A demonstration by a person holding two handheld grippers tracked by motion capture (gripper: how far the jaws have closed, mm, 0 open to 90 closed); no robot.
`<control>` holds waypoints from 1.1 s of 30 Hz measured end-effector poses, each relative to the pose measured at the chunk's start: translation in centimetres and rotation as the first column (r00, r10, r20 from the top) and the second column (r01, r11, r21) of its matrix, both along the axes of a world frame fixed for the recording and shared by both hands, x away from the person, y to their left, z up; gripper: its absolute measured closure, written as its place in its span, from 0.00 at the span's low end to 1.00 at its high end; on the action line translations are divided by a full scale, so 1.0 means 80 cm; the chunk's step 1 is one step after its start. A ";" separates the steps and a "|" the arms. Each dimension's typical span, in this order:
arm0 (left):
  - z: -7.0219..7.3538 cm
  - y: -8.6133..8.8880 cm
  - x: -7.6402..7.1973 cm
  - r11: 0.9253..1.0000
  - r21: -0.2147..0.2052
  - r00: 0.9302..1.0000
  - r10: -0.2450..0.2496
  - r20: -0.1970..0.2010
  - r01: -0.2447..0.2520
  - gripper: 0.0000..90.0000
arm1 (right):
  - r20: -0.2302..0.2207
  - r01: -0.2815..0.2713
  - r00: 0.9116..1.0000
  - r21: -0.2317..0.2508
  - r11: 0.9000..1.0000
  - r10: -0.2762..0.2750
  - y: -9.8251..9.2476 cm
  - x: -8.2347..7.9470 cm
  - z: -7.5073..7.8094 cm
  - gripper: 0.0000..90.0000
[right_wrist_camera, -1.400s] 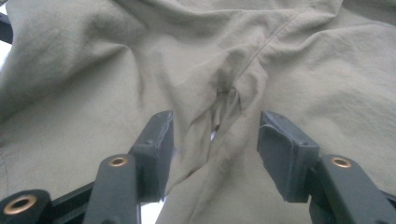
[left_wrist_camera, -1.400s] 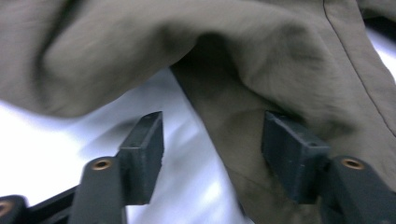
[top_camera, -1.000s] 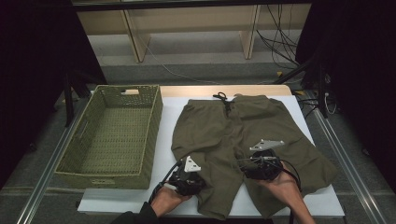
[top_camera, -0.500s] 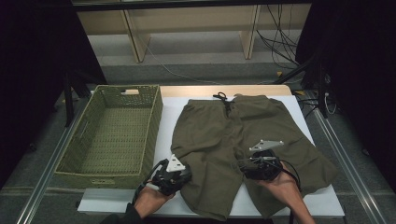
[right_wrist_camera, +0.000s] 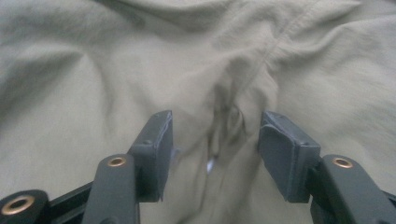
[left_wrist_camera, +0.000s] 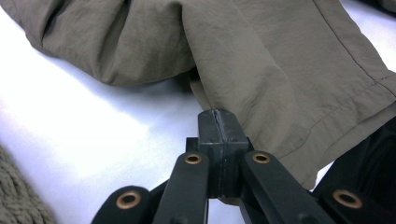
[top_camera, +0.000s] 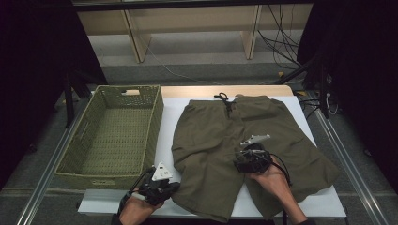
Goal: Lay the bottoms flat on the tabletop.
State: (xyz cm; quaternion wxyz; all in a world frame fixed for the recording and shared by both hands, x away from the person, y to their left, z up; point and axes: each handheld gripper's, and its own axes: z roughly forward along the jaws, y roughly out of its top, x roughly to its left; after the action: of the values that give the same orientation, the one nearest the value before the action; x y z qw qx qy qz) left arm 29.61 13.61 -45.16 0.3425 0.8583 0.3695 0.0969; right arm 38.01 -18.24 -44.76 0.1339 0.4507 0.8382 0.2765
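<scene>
The olive shorts (top_camera: 244, 150) lie flat on the white surface (top_camera: 164, 136) beside the basket (top_camera: 112, 136). The left tongs (left_wrist_camera: 218, 122), pressed together, pinch the hem; the right tongs (right_wrist_camera: 215, 140), spread, straddle a crotch wrinkle. Close them first, then lift both evenly.

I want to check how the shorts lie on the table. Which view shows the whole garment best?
The high view: the olive shorts lie spread flat on the white table, waistband far, both legs near. The left gripper view shows one hemmed leg edge; the right gripper view shows bunched fabric between open jaws.
</scene>
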 end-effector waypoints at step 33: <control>0.004 -0.001 -0.018 0.998 -0.055 0.999 -0.028 -0.042 0.026 0.85 | -0.027 -0.012 1.000 -0.074 0.997 0.010 -0.003 -0.007 0.002 0.67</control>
State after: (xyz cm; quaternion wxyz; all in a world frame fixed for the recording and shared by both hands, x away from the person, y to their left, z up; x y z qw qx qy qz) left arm 28.15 13.56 -44.83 0.3588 0.8555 0.3677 0.0638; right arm 37.46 -18.48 -44.59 0.1378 0.4443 0.8520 0.2402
